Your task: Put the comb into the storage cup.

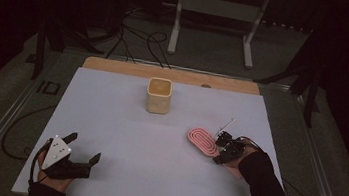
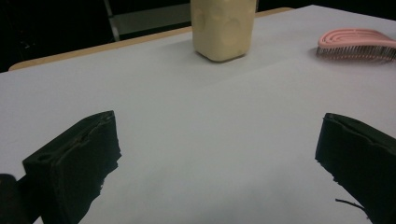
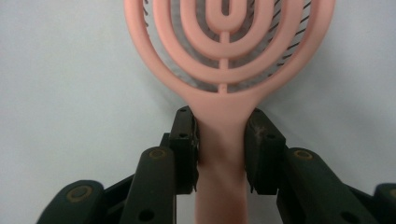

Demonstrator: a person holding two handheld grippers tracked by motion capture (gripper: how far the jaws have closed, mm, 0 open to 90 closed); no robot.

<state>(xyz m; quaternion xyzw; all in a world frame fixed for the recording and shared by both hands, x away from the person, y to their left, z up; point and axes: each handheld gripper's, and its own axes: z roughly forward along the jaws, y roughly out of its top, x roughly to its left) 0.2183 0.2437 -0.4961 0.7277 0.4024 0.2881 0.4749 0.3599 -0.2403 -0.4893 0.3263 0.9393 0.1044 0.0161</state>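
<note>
Room: dark, with cables on the floor and a white frame stand beyond the table.
Surface: pale sheet over a wooden table, a wooden strip bare along the far edge.
Hairbrush: pink, with an oval ringed head, lying flat on the sheet at the right side, bristles down, handle toward the near right.
Right gripper: low at the brush handle, jaws clamped on the pink neck just below the head, pads pressing both sides in the right gripper view.
Left gripper: resting at the near left of the sheet, jaws spread wide, bare sheet between them.
Cup: cream, square-rimmed, upright near the far middle, well apart from the hairbrush and both grippers.
</note>
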